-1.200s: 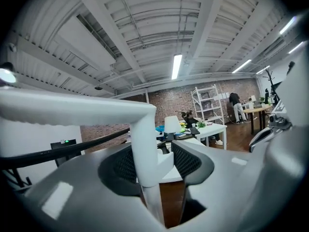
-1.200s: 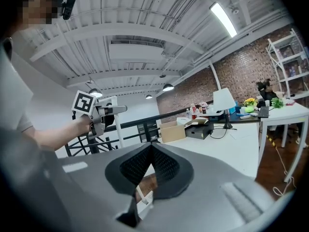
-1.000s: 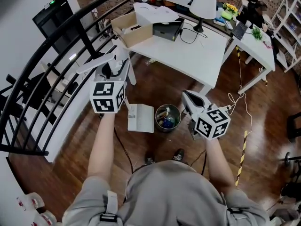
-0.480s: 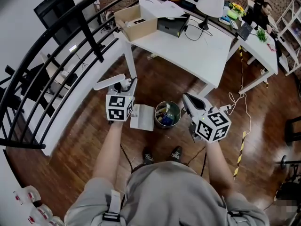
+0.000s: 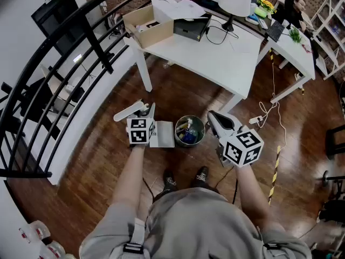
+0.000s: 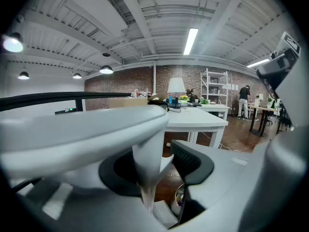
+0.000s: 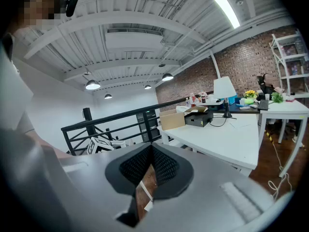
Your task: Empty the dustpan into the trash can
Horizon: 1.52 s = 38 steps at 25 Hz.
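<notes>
Down near the wood floor, the white dustpan was just beside the round trash can, on its left side and not over it. I could not tell if it was resting on the floor or hanging a little above it. The left gripper had its fingers squeezed onto the dustpan's white handle, which stuck out to the side above the pan. The right gripper was on the other side of the can, with its fingers pressed together and nothing in them. The can had some colored rubbish inside. The pan looked flat, pale and bare, but it was too small to see if any crumbs were left in it. So I think the tipping part was done and the step in hand was putting the dustpan down. The next move would call for laying it flat and steady next to the can, then letting go of the handle gently so it did not flop over. If dirt was left in it, the pan would need lifting over the can's rim and tilting.
</notes>
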Each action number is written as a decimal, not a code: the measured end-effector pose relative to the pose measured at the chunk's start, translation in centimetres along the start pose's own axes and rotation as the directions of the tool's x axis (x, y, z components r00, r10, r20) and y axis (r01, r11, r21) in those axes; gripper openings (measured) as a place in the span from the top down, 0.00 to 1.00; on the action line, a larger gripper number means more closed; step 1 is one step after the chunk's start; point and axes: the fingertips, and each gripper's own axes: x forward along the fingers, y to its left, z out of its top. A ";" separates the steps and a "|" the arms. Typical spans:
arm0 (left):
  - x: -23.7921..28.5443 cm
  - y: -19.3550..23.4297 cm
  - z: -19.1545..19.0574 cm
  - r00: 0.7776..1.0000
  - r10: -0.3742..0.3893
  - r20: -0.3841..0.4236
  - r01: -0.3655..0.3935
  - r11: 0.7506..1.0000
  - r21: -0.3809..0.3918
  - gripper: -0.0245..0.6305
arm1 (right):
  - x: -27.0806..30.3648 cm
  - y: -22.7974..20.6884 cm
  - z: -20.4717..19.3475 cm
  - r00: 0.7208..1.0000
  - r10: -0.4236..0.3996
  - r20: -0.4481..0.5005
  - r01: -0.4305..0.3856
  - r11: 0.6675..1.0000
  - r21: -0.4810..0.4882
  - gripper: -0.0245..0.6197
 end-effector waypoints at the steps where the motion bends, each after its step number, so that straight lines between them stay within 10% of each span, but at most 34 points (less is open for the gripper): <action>1: 0.1 0.1 -0.7 1.000 0.009 -0.008 -0.009 1.000 -0.009 0.67 | -0.1 -0.1 -0.1 1.000 -0.002 -0.003 0.002 1.000 0.001 0.96; 19: -1.2 4.7 -7.2 0.983 0.156 -0.098 -0.169 0.975 -0.146 0.67 | -1.0 0.0 -0.9 1.000 0.014 -0.027 -0.014 1.000 -0.007 0.96; 38: -5.4 11.1 -12.2 0.952 0.242 -0.189 -0.285 0.926 -0.249 0.33 | 1.8 4.0 -1.9 0.994 0.081 -0.071 -0.084 0.996 -0.033 0.96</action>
